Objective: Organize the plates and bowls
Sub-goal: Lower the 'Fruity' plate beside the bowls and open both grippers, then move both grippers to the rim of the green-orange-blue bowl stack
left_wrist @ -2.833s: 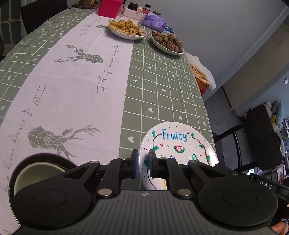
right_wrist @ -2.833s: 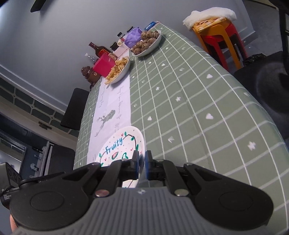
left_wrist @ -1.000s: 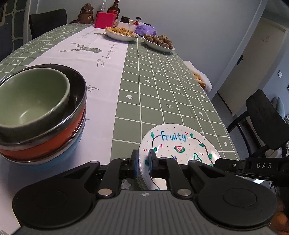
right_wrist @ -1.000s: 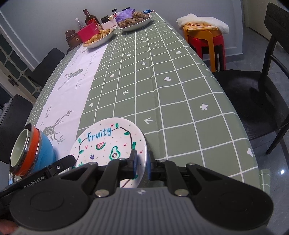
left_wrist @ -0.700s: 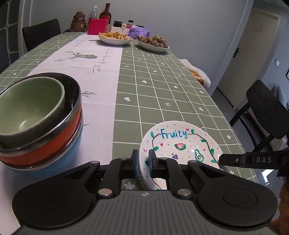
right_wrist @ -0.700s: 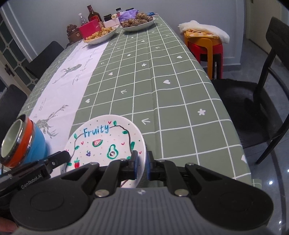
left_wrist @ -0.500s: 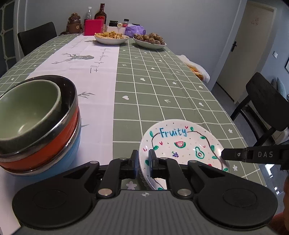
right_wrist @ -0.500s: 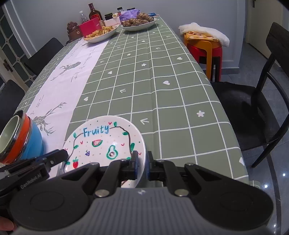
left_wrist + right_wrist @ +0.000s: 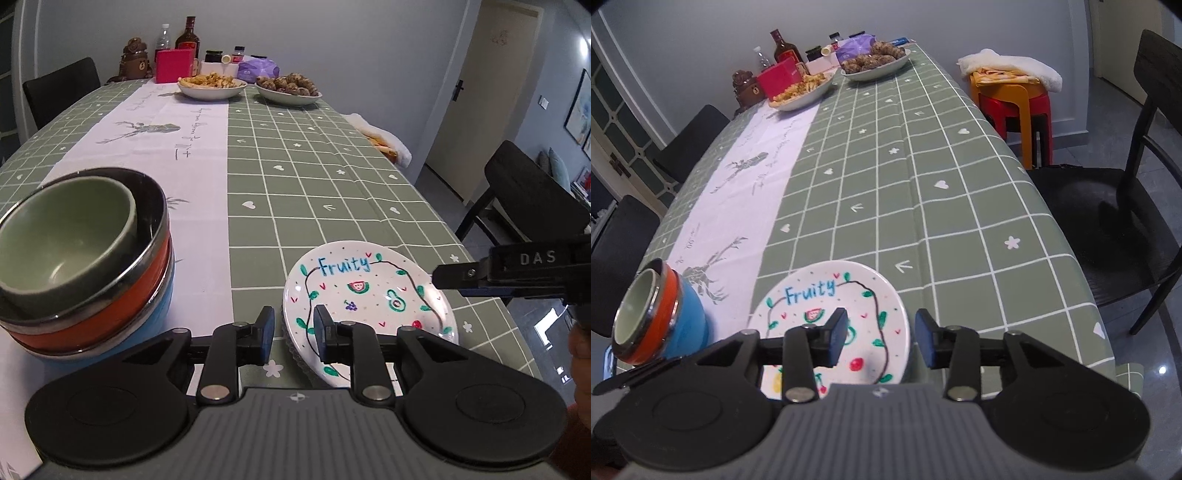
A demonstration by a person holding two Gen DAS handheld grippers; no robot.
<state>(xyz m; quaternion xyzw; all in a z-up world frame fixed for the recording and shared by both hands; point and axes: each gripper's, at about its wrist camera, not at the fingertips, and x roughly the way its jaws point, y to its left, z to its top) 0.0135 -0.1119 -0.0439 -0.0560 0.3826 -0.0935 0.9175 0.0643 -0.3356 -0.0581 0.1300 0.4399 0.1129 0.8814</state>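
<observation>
Green checked cloth with a white runner covers the long table [image 9: 314, 184], where two dishes of food [image 9: 212, 83] sit at the far end. Near the close edge stands a stack of bowls [image 9: 85, 258]: a green one nested in a steel-rimmed orange one over a blue one. Just beside it on the cloth lies the "Fruity" plate [image 9: 369, 291], seemingly on another plate. The left gripper [image 9: 293, 334] has its jaws parted on either side of the plate's near-left rim. The right gripper [image 9: 881, 338] is spread wide astride the plate's right rim [image 9: 831, 314], not touching.
</observation>
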